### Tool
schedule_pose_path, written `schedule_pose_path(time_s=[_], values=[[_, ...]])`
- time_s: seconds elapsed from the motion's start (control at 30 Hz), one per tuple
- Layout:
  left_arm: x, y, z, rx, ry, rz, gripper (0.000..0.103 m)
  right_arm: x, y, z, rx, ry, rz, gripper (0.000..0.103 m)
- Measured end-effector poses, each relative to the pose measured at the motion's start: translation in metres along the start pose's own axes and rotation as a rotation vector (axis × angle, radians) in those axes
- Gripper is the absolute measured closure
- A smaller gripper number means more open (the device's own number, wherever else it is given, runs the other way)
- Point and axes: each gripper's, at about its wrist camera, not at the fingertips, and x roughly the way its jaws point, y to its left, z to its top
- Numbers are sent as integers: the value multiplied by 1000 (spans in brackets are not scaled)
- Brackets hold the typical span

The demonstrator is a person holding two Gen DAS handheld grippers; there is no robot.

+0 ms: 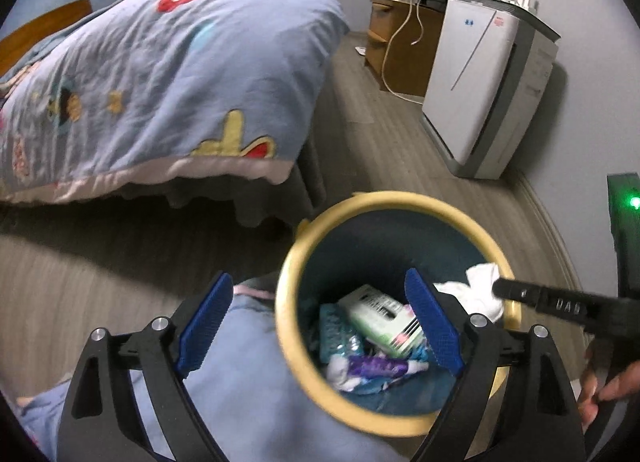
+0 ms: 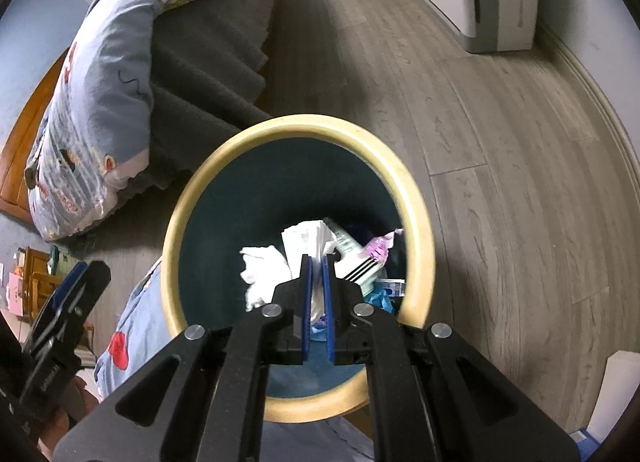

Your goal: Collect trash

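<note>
A round bin with a yellow rim (image 1: pixel 288 262) (image 2: pixel 416 198) and a dark teal inside stands on the wood floor. It holds wrappers, a green-white packet (image 1: pixel 380 318) and a purple tube (image 1: pixel 376 368). My right gripper (image 2: pixel 316 262) is shut on a crumpled white tissue (image 2: pixel 308 238) and holds it over the bin's mouth. In the left wrist view the tissue (image 1: pixel 480 282) hangs at the bin's right rim under the right gripper (image 1: pixel 504 288). My left gripper (image 1: pixel 320 298) is open and empty above the bin's near-left rim.
A bed with a blue patterned quilt (image 1: pixel 160 74) (image 2: pixel 100 94) stands to the left of the bin. A white air purifier (image 1: pixel 480 86) and a wooden cabinet (image 1: pixel 400 42) stand along the right wall. Blue cloth (image 1: pixel 240 382) lies below the bin.
</note>
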Motion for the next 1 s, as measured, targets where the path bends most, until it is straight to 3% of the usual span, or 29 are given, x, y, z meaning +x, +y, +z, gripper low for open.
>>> schedule_pose_path(time_s=[0.07,0.13,0.37,0.5,0.63,0.87,0.93,1.0], values=[[-5,7,-6,-2,4,9,15,-1,3,-1,-7,-2,-20,66],[-12,14,-14,-7,4,22,15,-5,6,-3,-2,-11,-15,57],[-42,30,-33,-19,-8,47,15,-27,13,-9,-38,-38,-29,56],[-75,32,-46,-25,-24,45,15,-55,33,-26,-136,-86,-32,53],[-117,31,-61,-6,-51,50,15,-77,44,-48,-156,-74,3,52],[-188,36,-91,-4,-71,50,11,-132,60,-94,-172,-144,-16,33],[-203,38,-101,-12,-69,47,8,-147,69,-110,-226,-161,-38,32],[-213,39,-108,-14,-80,58,6,-157,76,-123,-275,-179,-54,22]])
